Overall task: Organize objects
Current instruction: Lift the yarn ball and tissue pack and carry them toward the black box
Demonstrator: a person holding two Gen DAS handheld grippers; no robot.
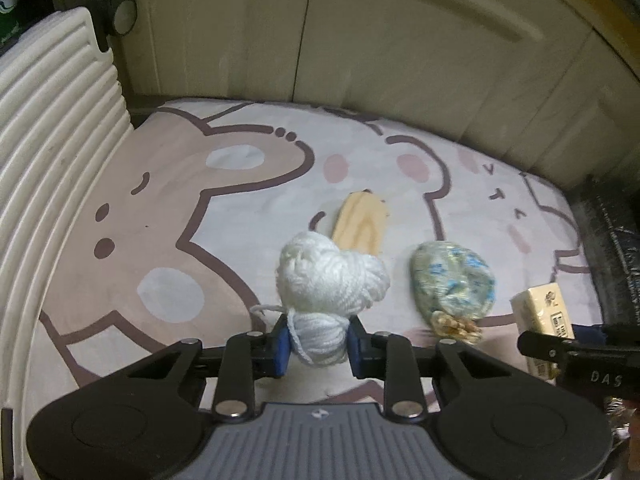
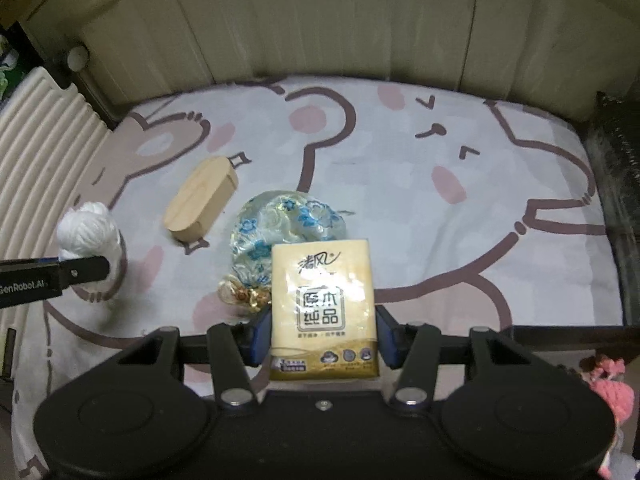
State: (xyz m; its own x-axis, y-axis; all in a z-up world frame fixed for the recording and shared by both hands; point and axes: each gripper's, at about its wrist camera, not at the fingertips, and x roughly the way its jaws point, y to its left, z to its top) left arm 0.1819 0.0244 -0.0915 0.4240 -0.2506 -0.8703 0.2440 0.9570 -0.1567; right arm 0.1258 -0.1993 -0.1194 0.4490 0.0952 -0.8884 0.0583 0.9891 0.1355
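My left gripper is shut on a skein of white yarn, held above the cartoon-print mat; the yarn also shows in the right wrist view. My right gripper is shut on a yellow tissue pack, also seen at the right edge of the left wrist view. A wooden oval block and a blue-flowered brocade pouch with a gold tie lie on the mat between the grippers.
A ribbed white board stands along the mat's left side. Cream cabinet doors rise behind the mat. A dark ledge borders the right side. A pink knitted item sits at the lower right.
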